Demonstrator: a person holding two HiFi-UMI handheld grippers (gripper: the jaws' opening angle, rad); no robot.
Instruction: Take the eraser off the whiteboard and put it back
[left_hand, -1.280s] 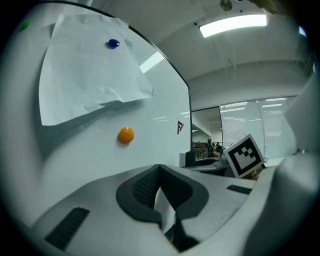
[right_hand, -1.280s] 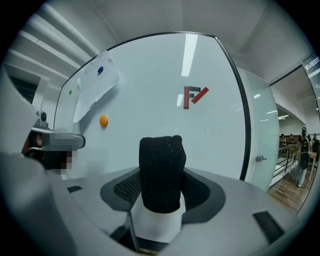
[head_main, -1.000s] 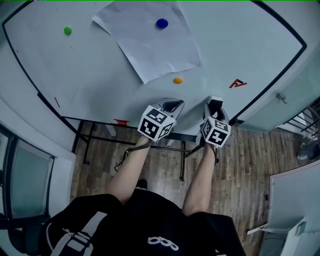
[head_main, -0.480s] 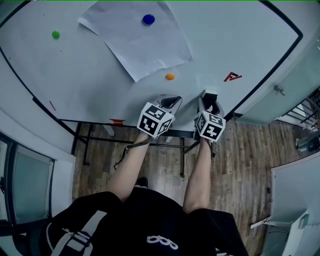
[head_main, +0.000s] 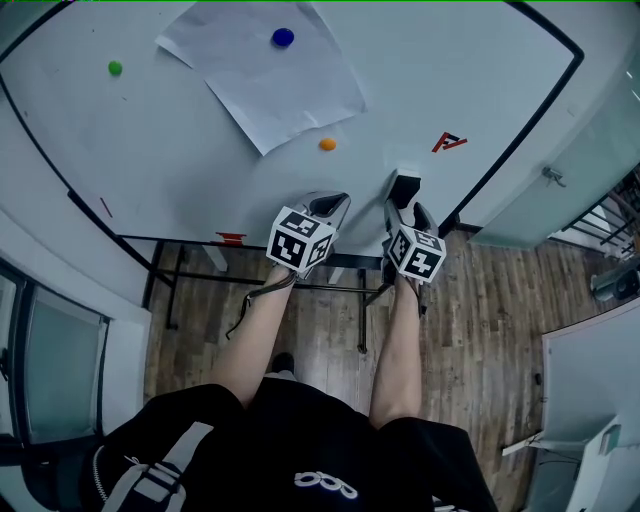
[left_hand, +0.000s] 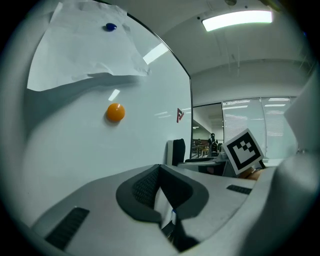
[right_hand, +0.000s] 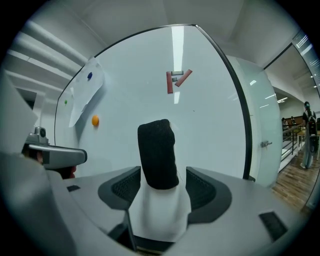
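Observation:
The eraser (head_main: 403, 186), a white block with a black felt face, rests against the whiteboard (head_main: 200, 150) near its lower right. In the right gripper view the eraser (right_hand: 158, 155) stands between the jaws of my right gripper (right_hand: 162, 186). These jaws have just been opening, and a gap shows beside the felt, so the pads do not press on it. In the head view the right gripper (head_main: 404, 212) sits just below the eraser. My left gripper (head_main: 330, 207) hovers to its left by the board, and in its own view this gripper (left_hand: 160, 186) is shut on nothing.
A paper sheet (head_main: 265, 80) hangs under a blue magnet (head_main: 283, 37). An orange magnet (head_main: 327, 144), a green magnet (head_main: 115, 68) and red strips (head_main: 449, 142) dot the board. The black frame (head_main: 520, 120) runs close on the right. A tray rail (head_main: 231, 238) lies below.
The right gripper has dropped back slightly from the board and its jaws have spread, so more of the eraser shows ahead of them. The left gripper has held its place.

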